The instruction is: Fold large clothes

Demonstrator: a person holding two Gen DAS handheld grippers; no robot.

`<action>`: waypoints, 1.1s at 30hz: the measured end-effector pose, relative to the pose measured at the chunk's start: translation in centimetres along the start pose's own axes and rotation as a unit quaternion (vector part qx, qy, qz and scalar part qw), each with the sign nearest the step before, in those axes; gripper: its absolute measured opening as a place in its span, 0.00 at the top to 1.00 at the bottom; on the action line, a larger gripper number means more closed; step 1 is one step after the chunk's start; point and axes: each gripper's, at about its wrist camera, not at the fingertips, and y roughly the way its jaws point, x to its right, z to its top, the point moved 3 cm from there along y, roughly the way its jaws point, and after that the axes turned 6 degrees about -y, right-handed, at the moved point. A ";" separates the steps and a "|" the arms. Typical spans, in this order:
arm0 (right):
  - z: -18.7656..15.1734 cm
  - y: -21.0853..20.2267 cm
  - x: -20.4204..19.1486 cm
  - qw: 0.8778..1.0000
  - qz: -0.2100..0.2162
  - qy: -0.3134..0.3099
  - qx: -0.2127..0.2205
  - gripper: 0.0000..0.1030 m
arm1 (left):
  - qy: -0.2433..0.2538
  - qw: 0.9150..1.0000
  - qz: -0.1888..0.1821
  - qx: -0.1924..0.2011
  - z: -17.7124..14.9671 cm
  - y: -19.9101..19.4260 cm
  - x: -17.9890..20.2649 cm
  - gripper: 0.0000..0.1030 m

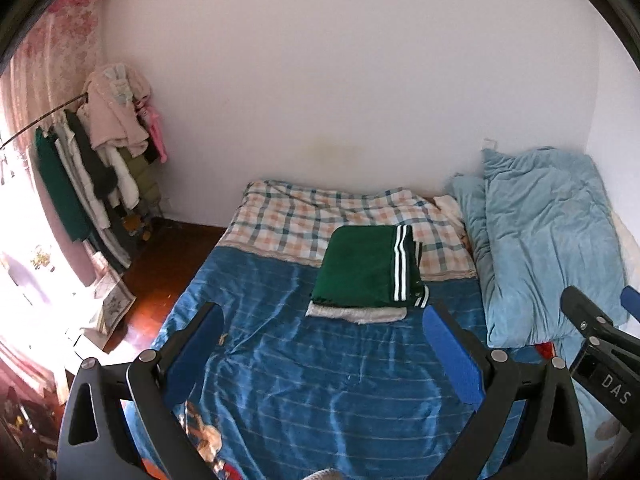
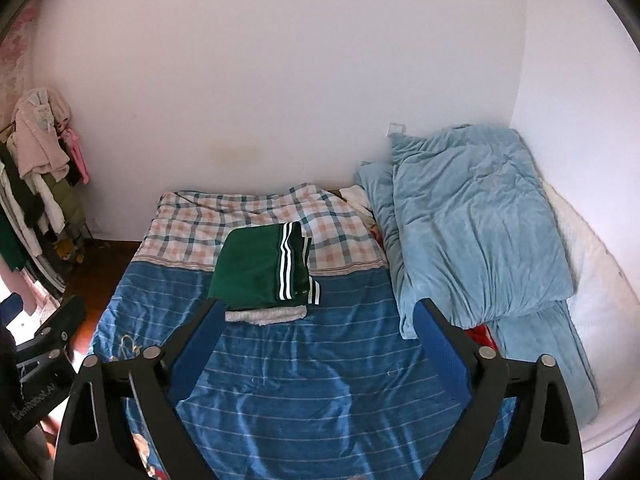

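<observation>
Blue striped satin covers the bed (image 1: 280, 360), with a checked orange-and-teal sheet (image 1: 304, 220) at its far end and a rumpled light-blue quilt (image 2: 472, 232) along the right. A folded green garment with white-striped trim (image 2: 260, 268) sits mid-bed atop a folded pale towel (image 2: 266, 315). The left gripper (image 1: 320, 344) and right gripper (image 2: 316, 336) hover above the cover, fingers spread and empty. A crowded clothes rack (image 1: 100, 168) stands left.

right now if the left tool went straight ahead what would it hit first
Probably the blue striped bedspread, just short of the folded green garment; the open left tool holds nothing. Depth is uncertain.
</observation>
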 end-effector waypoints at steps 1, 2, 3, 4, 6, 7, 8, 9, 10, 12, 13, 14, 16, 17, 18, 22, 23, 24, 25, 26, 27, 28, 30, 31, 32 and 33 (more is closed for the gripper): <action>-0.1 -0.5 0.0 1.000 -0.004 -0.005 0.002 0.05 | -0.003 1.000 -0.005 -0.005 -0.2 -0.3 -0.1 0.01; -0.1 -0.8 0.1 1.000 -0.005 -0.008 0.002 0.05 | -0.005 1.000 -0.011 -0.011 -0.2 -0.3 -0.2 0.01; -0.1 -0.8 0.1 1.000 -0.001 -0.010 0.001 0.05 | -0.005 1.000 -0.011 -0.014 -0.3 -0.4 -0.2 0.01; -0.1 -0.9 0.2 1.000 0.006 -0.009 -0.001 0.05 | -0.004 1.000 -0.008 -0.013 -0.4 -0.6 -0.2 0.01; 0.1 -1.1 0.3 1.000 0.016 -0.011 -0.006 0.05 | 0.000 1.000 0.001 -0.010 -0.6 -0.9 -0.1 0.01; 0.0 -1.1 0.3 1.000 0.017 -0.012 -0.006 0.05 | 0.000 1.000 0.003 -0.011 -0.6 -1.0 -0.1 0.01; 0.1 -1.3 0.4 1.000 0.014 -0.014 -0.006 0.05 | 0.000 1.000 0.002 -0.011 -0.6 -1.1 -0.1 0.01; 0.1 -1.4 0.5 1.000 0.007 -0.017 -0.006 0.04 | -0.001 1.000 0.003 -0.012 -0.6 -1.2 0.0 0.01; 0.1 -1.4 0.5 1.000 0.004 -0.020 -0.005 0.04 | -0.001 1.000 0.005 -0.011 -0.6 -1.2 0.0 0.01; 0.2 -1.5 0.6 1.000 0.005 -0.019 -0.004 0.04 | 0.003 1.000 0.005 -0.007 -0.7 -1.5 0.3 0.01; 0.2 -1.5 0.7 1.000 0.005 -0.018 -0.004 0.04 | 0.005 1.000 0.008 -0.005 -0.7 -1.7 0.4 0.01; 0.2 -1.6 0.7 1.000 0.005 -0.018 -0.003 0.04 | 0.006 1.000 0.008 -0.003 -0.6 -1.8 0.4 0.01; 0.3 -1.5 0.6 1.000 0.007 -0.020 -0.001 0.04 | 0.005 1.000 0.008 -0.002 -0.6 -2.0 0.5 0.01; 0.3 -1.5 0.6 1.000 0.009 -0.019 -0.001 0.04 | 0.006 1.000 0.007 -0.001 -0.5 -2.1 0.5 0.01; 0.3 -1.5 0.7 1.000 0.010 -0.019 -0.001 0.04 | 0.006 1.000 0.008 0.000 -0.5 -2.1 0.5 0.01; 0.2 -1.5 0.6 1.000 0.011 -0.019 -0.001 0.03 | 0.005 1.000 0.011 0.001 -0.5 -2.2 0.6 0.01; 0.3 -1.5 0.6 1.000 0.012 -0.020 -0.001 0.03 | 0.006 1.000 0.011 0.001 -0.5 -2.2 0.6 0.01; 0.3 -1.4 0.6 1.000 0.012 -0.019 -0.001 0.03 | 0.006 1.000 0.011 0.000 -0.4 -2.1 0.6 0.01; 0.3 -1.4 0.6 1.000 0.012 -0.020 0.000 0.03 | 0.007 1.000 0.013 0.001 -0.4 -2.1 0.7 0.01; 0.3 -1.3 0.6 1.000 0.013 -0.019 0.000 0.03 | 0.007 1.000 0.013 0.001 -0.4 -2.2 0.7 0.01; 0.4 -1.2 0.6 1.000 0.014 -0.021 0.000 0.03 | 0.007 1.000 0.012 0.001 -0.4 -2.3 0.7 0.01; 0.4 -1.2 0.6 1.000 0.014 -0.021 0.000 0.03 | 0.007 1.000 0.014 0.002 -0.4 -2.3 0.7 0.01; 0.4 -1.3 0.6 1.000 0.013 -0.022 0.000 0.03 | 0.008 1.000 0.013 0.002 -0.3 -2.3 0.8 0.01; 0.3 -1.3 0.6 1.000 0.013 -0.021 0.000 0.03 | 0.008 1.000 0.013 0.003 -0.3 -2.3 0.8 0.01; 0.3 -1.4 0.6 1.000 0.013 -0.020 0.000 0.03 | 0.008 1.000 0.013 0.004 -0.1 -2.3 0.8 0.01; 0.5 -1.4 0.6 1.000 0.015 -0.020 0.000 0.03 | 0.009 1.000 0.015 0.006 0.0 -2.4 0.8 0.01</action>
